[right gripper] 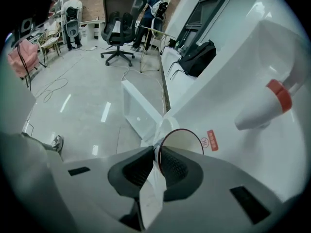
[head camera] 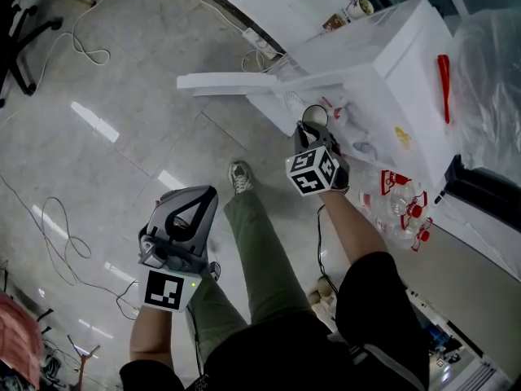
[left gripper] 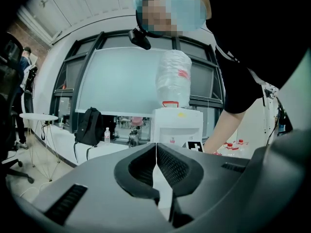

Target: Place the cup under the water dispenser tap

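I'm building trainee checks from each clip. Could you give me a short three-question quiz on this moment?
1. True or false: the right gripper pinches the cup by its rim.
2. Choose one: the left gripper is A) shut on a bottle, B) shut with nothing in it, C) wide open.
3. Fill in: the tap seen in the right gripper view has a ___ band.
Key: 1 true; 2 B; 3 red.

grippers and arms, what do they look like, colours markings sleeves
The left gripper and the right gripper look alike: a grey plastic shell that ends in two dark, textured fingers. Each carries a white cube with black square markers, one on the left and one on the right. The person wears a black short-sleeved top; the forearms are bare.
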`<state>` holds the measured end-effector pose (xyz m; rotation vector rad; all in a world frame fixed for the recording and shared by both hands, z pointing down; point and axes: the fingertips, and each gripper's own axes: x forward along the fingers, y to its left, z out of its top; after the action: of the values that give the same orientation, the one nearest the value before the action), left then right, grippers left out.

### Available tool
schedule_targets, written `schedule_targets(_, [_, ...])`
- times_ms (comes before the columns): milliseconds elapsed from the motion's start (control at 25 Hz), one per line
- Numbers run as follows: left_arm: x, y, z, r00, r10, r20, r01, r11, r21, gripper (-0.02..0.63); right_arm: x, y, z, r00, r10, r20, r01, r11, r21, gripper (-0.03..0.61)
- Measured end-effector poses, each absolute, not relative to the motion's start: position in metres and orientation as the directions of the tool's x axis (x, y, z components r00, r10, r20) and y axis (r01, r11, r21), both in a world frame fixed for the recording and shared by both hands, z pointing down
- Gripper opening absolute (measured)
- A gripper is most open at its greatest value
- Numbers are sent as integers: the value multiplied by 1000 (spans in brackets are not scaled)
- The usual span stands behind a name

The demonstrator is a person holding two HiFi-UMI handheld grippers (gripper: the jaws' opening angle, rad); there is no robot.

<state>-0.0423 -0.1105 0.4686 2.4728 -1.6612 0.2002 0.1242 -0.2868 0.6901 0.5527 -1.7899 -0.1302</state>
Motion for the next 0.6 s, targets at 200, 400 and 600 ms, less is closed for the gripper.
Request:
schedule_targets(200, [-47,-113,477,375,-904,207,-927,-370,62,20,122,-296,699,-173,-435,884,-298,878,374,65])
schedule_targets(400, [-47,-114,481,380,-901,207,-925,-373,74,20,118,-298,702,-170,-461,871,-267,872,409,66])
schedule_targets(600, [-45,-113,472,400,-894,203,-916,-396,59,20,115,-296,694,-197,-492,848,-317,850,420,68])
